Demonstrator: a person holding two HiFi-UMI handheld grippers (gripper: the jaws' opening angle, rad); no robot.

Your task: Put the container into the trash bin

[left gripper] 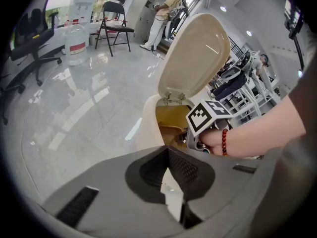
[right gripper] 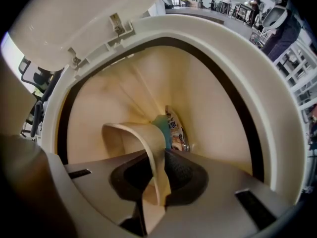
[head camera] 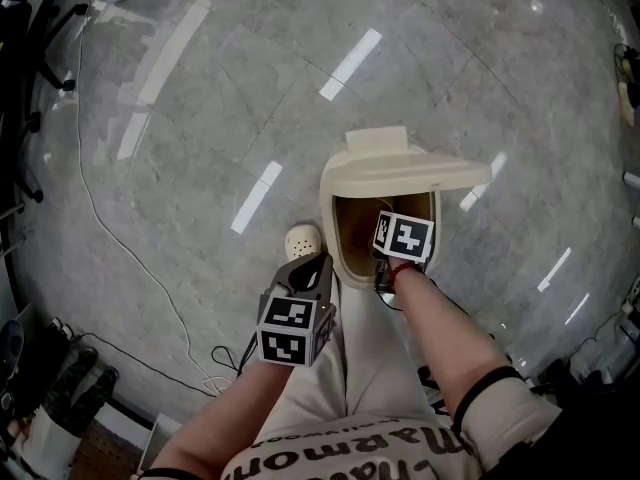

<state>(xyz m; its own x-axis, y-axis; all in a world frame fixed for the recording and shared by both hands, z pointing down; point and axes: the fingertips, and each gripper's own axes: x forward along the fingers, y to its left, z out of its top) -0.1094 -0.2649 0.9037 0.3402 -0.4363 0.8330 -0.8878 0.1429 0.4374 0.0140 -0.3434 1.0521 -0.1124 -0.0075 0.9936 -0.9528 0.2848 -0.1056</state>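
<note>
right gripper pinches container, lower edge hidden

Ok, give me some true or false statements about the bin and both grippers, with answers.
The trash bin has its lid open. True.
The right gripper pinches the container by its wall. True.
The container lies on the floor. False: it is held inside the bin's mouth.
The left gripper holds a bottle. False: its jaws are together, empty.
The bin holds nothing else. False: a packet lies at its bottom.
</note>
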